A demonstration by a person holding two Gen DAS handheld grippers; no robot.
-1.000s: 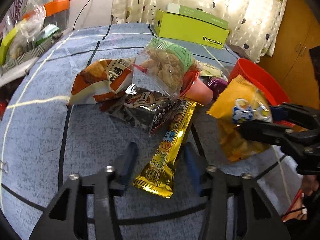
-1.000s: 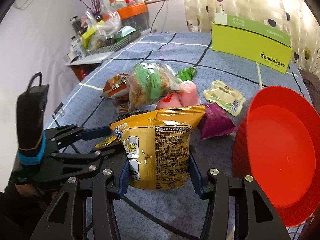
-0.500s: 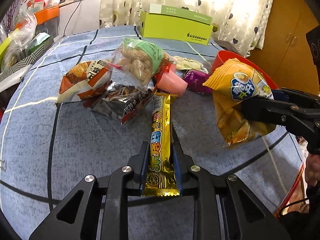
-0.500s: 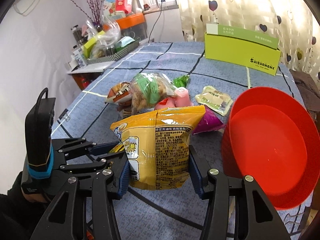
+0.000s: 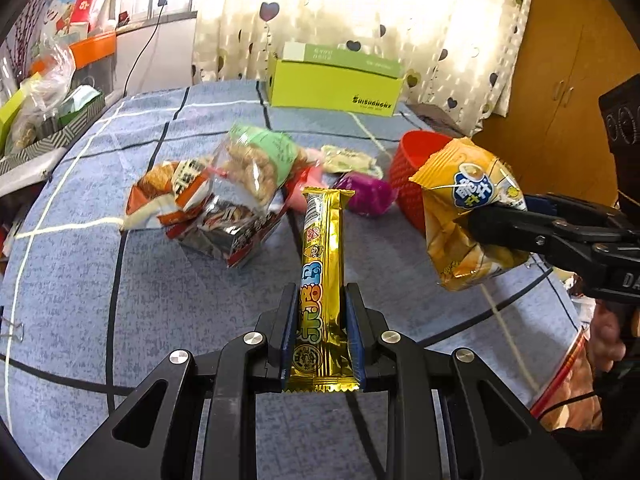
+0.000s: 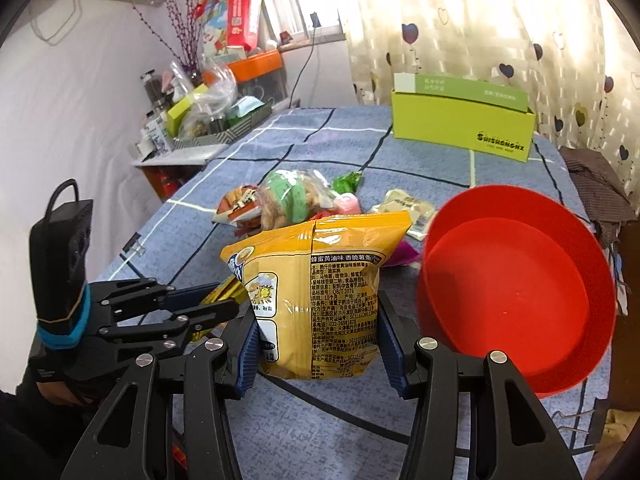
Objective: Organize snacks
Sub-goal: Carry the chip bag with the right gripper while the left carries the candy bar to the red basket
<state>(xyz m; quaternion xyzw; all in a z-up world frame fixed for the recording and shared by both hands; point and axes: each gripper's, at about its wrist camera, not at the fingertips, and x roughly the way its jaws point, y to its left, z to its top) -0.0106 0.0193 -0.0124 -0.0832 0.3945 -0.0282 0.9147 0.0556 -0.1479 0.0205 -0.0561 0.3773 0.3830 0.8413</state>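
My left gripper [image 5: 322, 312] is shut on a long gold snack bar [image 5: 322, 264] and holds it lifted above the blue cloth. My right gripper [image 6: 318, 320] is shut on a yellow chip bag [image 6: 320, 292], held in the air left of the red bowl [image 6: 516, 288]. The chip bag [image 5: 468, 216] and the red bowl [image 5: 412, 172] also show in the left wrist view. A pile of snacks lies on the cloth: a clear bag of nuts [image 5: 256, 160], an orange packet [image 5: 168, 188], a dark packet [image 5: 232, 232], a purple packet [image 5: 366, 196].
A lime green box [image 5: 336, 80] stands at the far edge of the table. A cluttered side shelf [image 6: 200, 112] stands at the left. A pale packet [image 6: 404, 208] and a green candy [image 6: 346, 182] lie behind the pile. The table edge runs close behind the bowl.
My left gripper closed on the gold bar and lifted it off the cloth. My right gripper rose with the chip bag, beside the red bowl.
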